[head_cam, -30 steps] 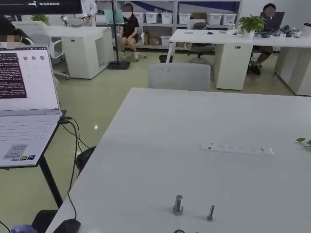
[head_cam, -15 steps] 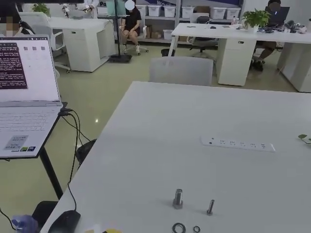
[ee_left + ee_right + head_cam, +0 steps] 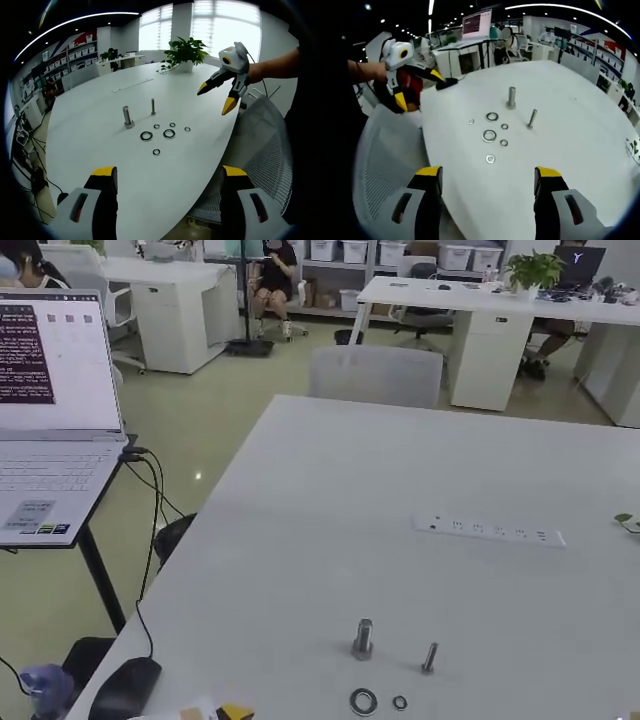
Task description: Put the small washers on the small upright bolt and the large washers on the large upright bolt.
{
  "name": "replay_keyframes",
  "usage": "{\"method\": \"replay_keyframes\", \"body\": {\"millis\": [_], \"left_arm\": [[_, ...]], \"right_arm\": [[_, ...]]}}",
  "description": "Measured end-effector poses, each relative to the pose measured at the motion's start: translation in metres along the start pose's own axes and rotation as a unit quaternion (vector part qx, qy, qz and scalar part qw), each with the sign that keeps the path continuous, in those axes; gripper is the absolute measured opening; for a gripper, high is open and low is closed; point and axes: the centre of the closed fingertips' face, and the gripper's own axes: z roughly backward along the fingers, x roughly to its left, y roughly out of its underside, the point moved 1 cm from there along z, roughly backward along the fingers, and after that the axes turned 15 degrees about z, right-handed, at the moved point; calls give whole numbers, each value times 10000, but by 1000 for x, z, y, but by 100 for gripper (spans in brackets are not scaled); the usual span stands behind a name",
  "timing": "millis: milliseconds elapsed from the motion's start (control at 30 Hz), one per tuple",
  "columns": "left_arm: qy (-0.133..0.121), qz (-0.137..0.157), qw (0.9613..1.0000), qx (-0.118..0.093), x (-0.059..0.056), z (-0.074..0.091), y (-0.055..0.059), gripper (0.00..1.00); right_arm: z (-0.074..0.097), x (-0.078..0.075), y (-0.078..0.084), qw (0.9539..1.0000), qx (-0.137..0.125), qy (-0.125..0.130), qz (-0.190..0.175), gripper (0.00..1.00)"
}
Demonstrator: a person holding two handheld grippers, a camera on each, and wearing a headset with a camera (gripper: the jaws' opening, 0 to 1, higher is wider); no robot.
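Observation:
On the white table (image 3: 330, 500) the large upright bolt (image 3: 362, 638) stands left of the thin small upright bolt (image 3: 429, 657). One large washer (image 3: 363, 701) and one small washer (image 3: 400, 702) lie flat just in front of them. The left gripper view shows both bolts (image 3: 128, 116) (image 3: 153, 106) and several loose washers (image 3: 169, 133) between me and them. My left gripper (image 3: 170, 172) is open and empty over the table's near edge. My right gripper (image 3: 488, 172) is also open and empty, short of the washers (image 3: 489, 135). Each gripper appears open in the other's view (image 3: 215, 97) (image 3: 419, 89).
A white power strip (image 3: 490, 531) lies further back on the table. A grey mesh chair (image 3: 380, 165) sits under the grippers at the table's edge. A laptop (image 3: 50, 430) on a stand is to the left, and a potted plant (image 3: 186, 50) stands at the table's far end.
The head camera has tilted down, bringing the washers in front of the bolts into view. Bolts and washers have not moved on the table.

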Motion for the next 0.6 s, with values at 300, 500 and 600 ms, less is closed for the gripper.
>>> {"method": "replay_keyframes", "body": {"millis": [300, 500, 600], "left_arm": [[17, -29, 10000, 59, -2, -3, 2, 82], [21, -75, 9999, 91, -2, -5, 3, 81], [38, -50, 10000, 66, -3, -6, 2, 80]], "right_arm": [[-9, -8, -2, 9993, 177, -175, 272, 66], [-18, -8, -2, 9972, 367, -362, 537, 59], [-23, -8, -1, 9957, 449, -460, 671, 57]]}}
